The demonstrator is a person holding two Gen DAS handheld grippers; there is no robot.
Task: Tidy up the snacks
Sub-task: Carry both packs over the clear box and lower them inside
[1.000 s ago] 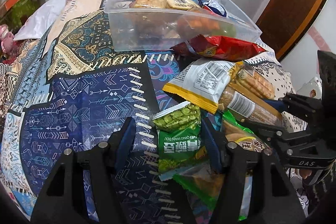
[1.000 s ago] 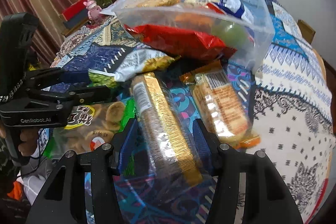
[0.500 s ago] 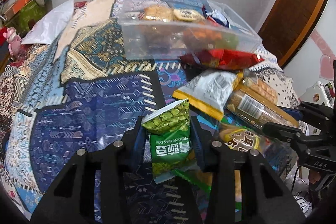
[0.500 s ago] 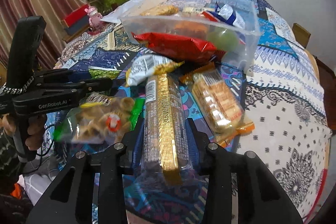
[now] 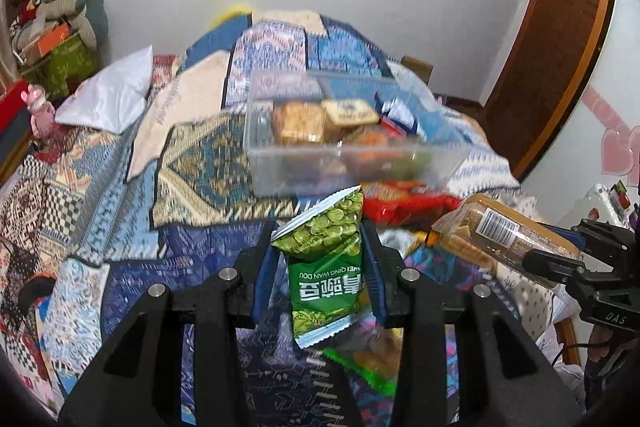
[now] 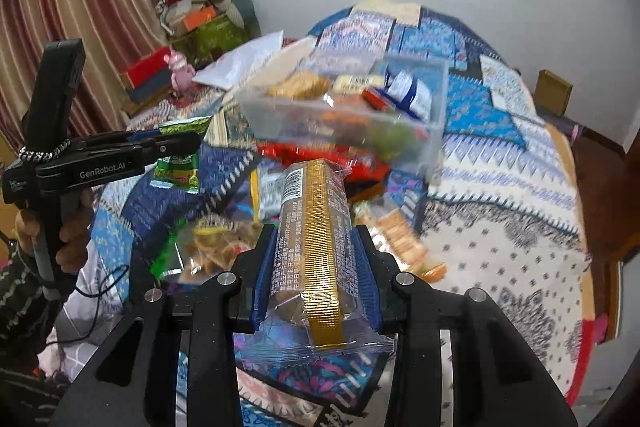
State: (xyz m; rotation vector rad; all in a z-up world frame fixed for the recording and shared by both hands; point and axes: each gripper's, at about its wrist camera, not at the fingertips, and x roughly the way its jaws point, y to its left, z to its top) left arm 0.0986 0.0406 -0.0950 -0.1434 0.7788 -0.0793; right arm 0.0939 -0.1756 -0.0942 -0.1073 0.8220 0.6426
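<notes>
While the left tool (image 5: 320,267) is clamped on a green bag of peas (image 5: 326,259), the bag hangs upright between its blue pads, lifted above the patchwork quilt (image 5: 100,187) that covers the bed. Its print reads upside down in the left wrist view, and its sealed top edge points toward a clear plastic box (image 5: 340,147) farther back on the quilt. That box sits near the middle of the bed and already holds several wrapped snacks, among them biscuit packs and a blue and white packet. A red snack bag (image 5: 412,205) lies against the front wall of the box. Below the peas, a clear green-edged bag of round snacks (image 5: 376,359) rests on the quilt.

To the right, the right tool (image 6: 316,275) is clenched on a long pack of biscuits (image 6: 316,227) with a gold strip down its clear wrapper. The pack is off the quilt and points lengthwise toward the box. Under and beside it lie loose snacks: a silver and yellow packet (image 6: 268,193) and an orange pack of crackers (image 6: 400,239) near the right side of the bed. A white pillow (image 5: 108,99) lies at the far left edge.
</notes>
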